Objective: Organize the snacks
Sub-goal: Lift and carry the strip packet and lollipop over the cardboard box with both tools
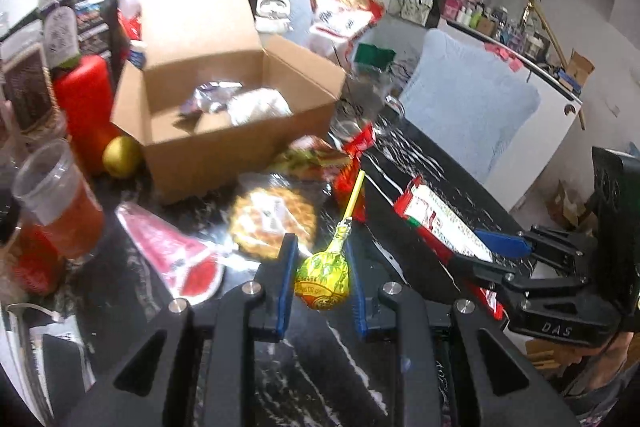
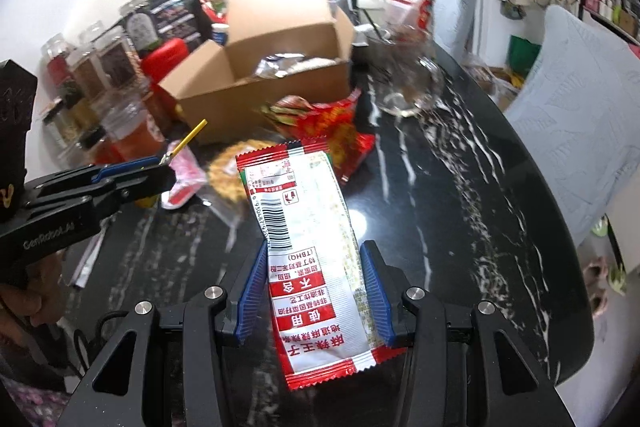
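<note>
Left tongs [image 1: 322, 283] are clamping a yellow-wrapped lollipop [image 1: 323, 281], stick pointing far toward the open cardboard box [image 1: 224, 147]. Right tongs [image 2: 316, 291] are gripping a red-and-white snack packet [image 2: 312, 267] lengthwise, held above the black marbled counter [image 2: 460, 207]. Waffle pack [image 1: 274, 221] and red wrappers [image 2: 336, 131] are lying just near of the box.
</note>
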`<state>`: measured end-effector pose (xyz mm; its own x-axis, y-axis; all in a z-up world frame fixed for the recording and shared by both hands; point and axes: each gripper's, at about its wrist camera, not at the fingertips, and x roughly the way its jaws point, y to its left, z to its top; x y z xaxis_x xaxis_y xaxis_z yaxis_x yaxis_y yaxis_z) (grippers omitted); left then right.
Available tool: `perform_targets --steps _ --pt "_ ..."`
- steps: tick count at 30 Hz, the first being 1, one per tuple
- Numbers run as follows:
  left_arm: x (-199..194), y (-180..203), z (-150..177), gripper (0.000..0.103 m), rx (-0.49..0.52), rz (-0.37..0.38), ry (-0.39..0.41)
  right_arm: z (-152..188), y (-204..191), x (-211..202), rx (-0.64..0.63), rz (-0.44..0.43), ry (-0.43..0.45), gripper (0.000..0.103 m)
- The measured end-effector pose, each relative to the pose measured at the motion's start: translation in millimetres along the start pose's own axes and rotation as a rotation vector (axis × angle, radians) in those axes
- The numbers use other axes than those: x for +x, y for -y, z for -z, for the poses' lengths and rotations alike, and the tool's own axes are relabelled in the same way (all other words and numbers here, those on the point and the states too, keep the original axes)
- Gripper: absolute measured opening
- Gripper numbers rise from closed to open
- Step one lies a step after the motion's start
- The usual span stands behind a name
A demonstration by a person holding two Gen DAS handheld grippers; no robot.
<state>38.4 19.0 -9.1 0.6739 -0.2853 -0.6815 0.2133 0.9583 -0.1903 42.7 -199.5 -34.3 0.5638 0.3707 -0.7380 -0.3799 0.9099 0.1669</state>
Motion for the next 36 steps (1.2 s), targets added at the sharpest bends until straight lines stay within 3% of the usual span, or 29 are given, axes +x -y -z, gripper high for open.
perform_targets --steps 16,36 --pt "-39 -24 -49 0.024 -0.008 -0.065 0.181 -55 -43 -12 -0.105 -0.096 0.135 0.046" --pt "12 -62 -157 0.024 0.032 -0.089 0.278 -174 -30 26 -0.146 -0.066 0.229 0.046"
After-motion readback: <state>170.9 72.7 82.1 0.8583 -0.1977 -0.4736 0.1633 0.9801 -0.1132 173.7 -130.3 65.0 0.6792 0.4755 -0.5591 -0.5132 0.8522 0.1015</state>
